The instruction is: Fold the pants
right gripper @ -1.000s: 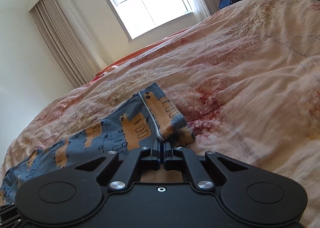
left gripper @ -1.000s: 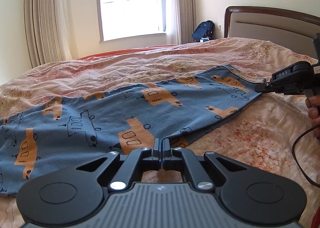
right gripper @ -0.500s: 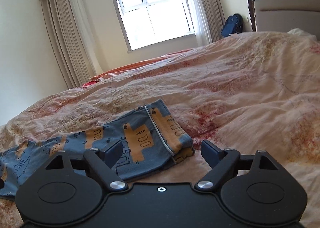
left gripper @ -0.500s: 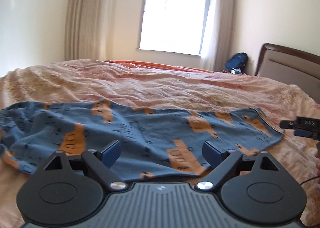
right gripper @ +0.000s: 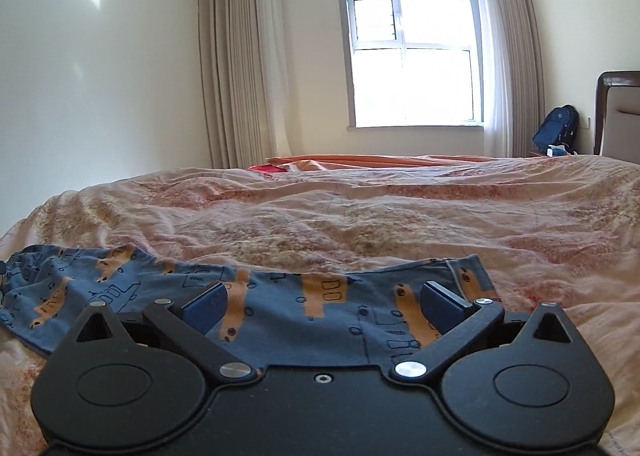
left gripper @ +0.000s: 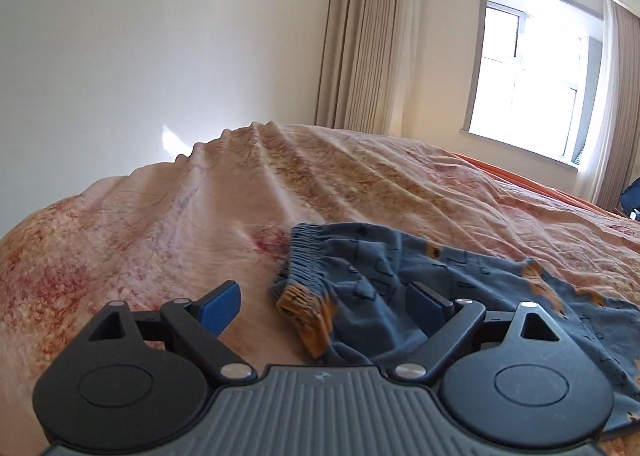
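Observation:
Blue pants [right gripper: 280, 296] printed with orange vehicles lie stretched flat across the pink floral bedspread [right gripper: 400, 216]. In the left wrist view their gathered elastic waistband [left gripper: 308, 268] sits just ahead of my left gripper [left gripper: 326, 302], which is open with the waistband corner between its blue pads [left gripper: 220, 302]. The right gripper [right gripper: 324, 304] is open too, hovering over the leg part of the pants near the hem end [right gripper: 468, 276]. Nothing is held by either gripper.
The bedspread [left gripper: 360, 184] is wrinkled and falls away at the bed's left edge. A window [right gripper: 412, 48] with beige curtains [right gripper: 244, 64] stands beyond the bed. A blue backpack [right gripper: 556, 132] and a headboard [right gripper: 618, 112] are at the far right.
Both grippers were shut on the pants a second ago, then opened and let go. The left gripper has swung left to the waistband end; the right has pulled back over the leg.

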`<move>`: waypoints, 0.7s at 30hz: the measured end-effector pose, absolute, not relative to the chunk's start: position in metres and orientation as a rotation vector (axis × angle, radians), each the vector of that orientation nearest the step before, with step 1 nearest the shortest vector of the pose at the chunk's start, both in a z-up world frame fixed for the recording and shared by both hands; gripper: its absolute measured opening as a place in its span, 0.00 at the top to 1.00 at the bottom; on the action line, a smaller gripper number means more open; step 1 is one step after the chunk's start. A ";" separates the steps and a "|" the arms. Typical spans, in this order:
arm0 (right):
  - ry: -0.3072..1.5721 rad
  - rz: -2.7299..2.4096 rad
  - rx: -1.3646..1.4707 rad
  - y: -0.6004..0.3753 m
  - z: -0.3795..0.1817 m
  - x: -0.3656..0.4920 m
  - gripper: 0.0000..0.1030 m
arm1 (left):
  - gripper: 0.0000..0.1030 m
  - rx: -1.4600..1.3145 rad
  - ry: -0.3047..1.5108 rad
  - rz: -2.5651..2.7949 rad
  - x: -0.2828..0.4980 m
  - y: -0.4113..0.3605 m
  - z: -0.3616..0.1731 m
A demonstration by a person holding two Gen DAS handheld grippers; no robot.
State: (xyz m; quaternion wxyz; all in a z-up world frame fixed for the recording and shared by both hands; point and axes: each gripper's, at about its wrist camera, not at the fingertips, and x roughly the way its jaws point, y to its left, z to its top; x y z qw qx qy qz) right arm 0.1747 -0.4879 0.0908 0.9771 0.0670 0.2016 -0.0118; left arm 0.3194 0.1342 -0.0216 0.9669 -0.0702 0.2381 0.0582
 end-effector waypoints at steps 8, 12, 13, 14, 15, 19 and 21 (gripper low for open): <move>0.424 -0.020 0.129 -0.483 0.088 0.176 0.01 | 0.61 -0.184 0.538 0.078 0.355 0.155 -0.033; 0.425 -0.044 0.147 -0.493 0.088 0.169 0.01 | 0.84 -0.150 0.531 0.098 0.358 0.149 -0.023; 0.425 -0.050 0.150 -0.495 0.088 0.168 0.01 | 0.85 -0.142 0.515 0.103 0.355 0.148 -0.017; 0.425 -0.055 0.152 -0.497 0.088 0.166 0.01 | 0.86 -0.118 0.498 0.117 0.352 0.145 -0.010; 0.424 -0.060 0.156 -0.500 0.088 0.164 0.01 | 0.87 -0.099 0.481 0.131 0.348 0.142 -0.003; 0.442 -0.071 0.181 -0.509 0.084 0.161 0.01 | 0.87 -0.053 0.459 0.157 0.342 0.135 0.014; 0.474 -0.073 0.196 -0.513 0.080 0.164 0.01 | 0.87 -0.015 0.490 0.171 0.350 0.132 0.006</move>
